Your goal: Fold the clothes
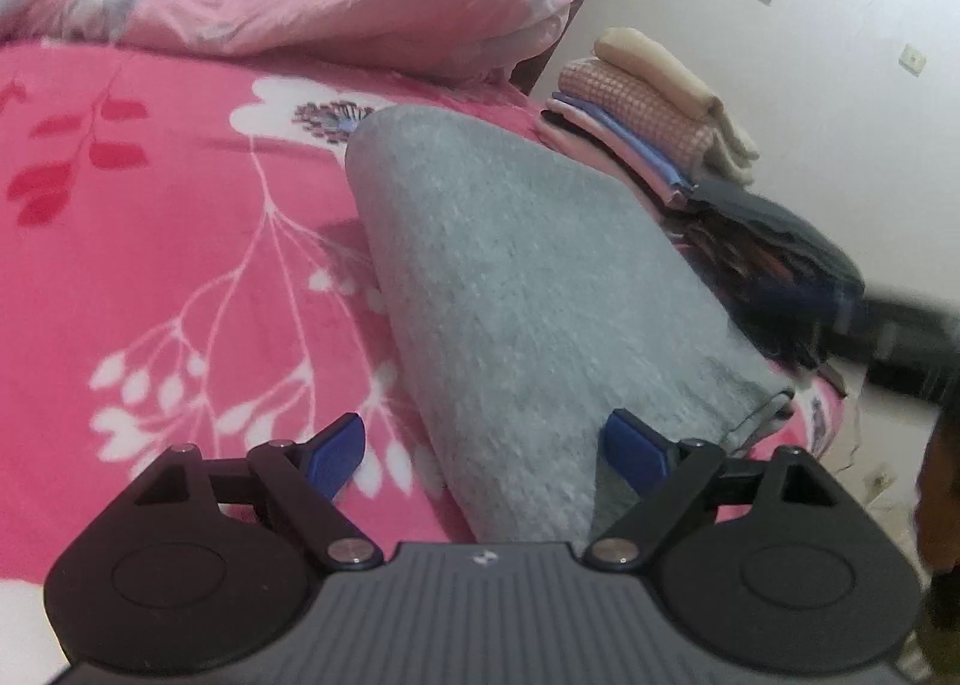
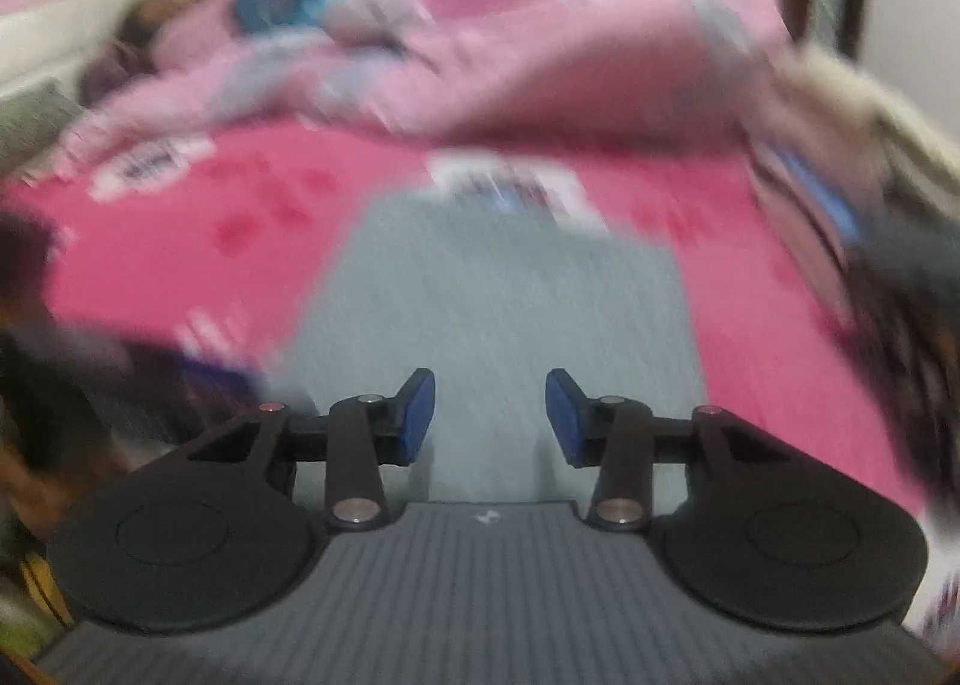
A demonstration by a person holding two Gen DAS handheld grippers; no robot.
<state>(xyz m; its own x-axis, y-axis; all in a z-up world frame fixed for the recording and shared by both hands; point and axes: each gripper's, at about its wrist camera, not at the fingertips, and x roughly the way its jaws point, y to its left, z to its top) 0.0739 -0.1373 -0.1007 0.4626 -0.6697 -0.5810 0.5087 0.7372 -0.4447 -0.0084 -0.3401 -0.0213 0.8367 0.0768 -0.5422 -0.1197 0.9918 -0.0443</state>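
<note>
Left wrist view evenly lit by soft indoor light, moderately bright; no glare seen. Soft shadow cast leftward by folded grey fleece cloth (image 1: 528, 289) on pink floral bedspread (image 1: 150, 241). Slight softness throughout; dark smear at right edge. Right wrist view heavily motion-blurred: bedding and heaped pink quilt (image 2: 540, 55) streaked, only black gripper body (image 2: 489, 424) sharp. Fisheye bending and dark corners noted in both.
</note>
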